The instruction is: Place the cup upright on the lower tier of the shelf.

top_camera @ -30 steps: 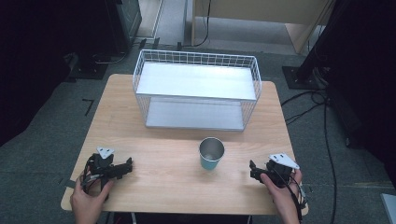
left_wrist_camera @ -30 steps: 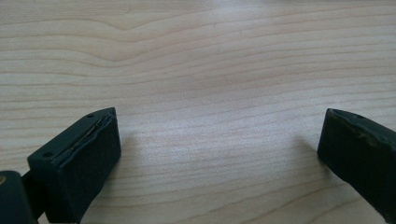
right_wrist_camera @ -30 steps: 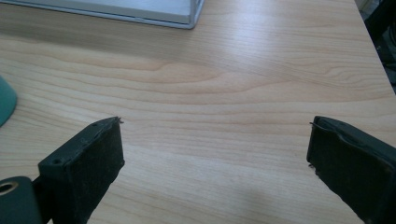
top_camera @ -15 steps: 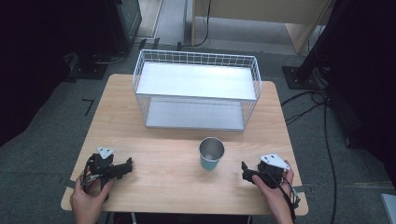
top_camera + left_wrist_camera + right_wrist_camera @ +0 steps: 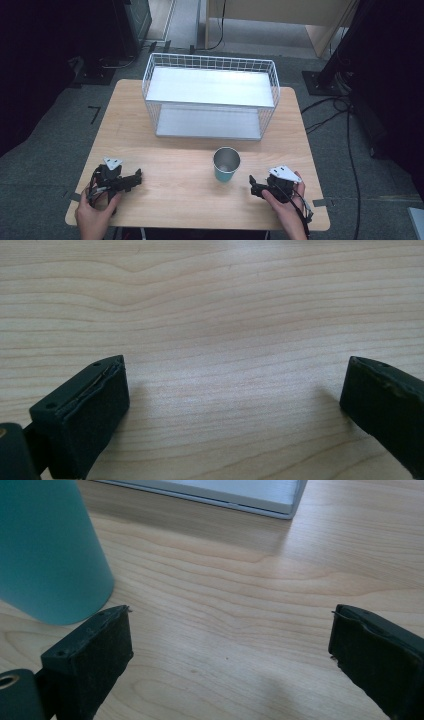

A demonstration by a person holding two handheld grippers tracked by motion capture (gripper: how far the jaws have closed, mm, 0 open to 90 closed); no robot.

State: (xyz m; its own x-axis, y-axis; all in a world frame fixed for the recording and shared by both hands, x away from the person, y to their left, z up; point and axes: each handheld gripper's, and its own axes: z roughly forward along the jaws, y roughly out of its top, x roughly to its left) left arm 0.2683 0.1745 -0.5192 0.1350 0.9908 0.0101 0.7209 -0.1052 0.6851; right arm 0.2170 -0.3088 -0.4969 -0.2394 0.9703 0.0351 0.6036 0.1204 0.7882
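Light wooden table [image 5: 165, 130] on grey carpeted floor [image 5: 50, 145]. Dark equipment stand [image 5: 125, 25] beyond the far left corner; black cables [image 5: 345, 115] trail past the right edge.

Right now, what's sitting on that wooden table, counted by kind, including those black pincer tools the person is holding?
Teal cup: 1
White wire rack: 1
Black grippers: 2, the left gripper and the right gripper, both with jaws open and nothing between them
Total: 4
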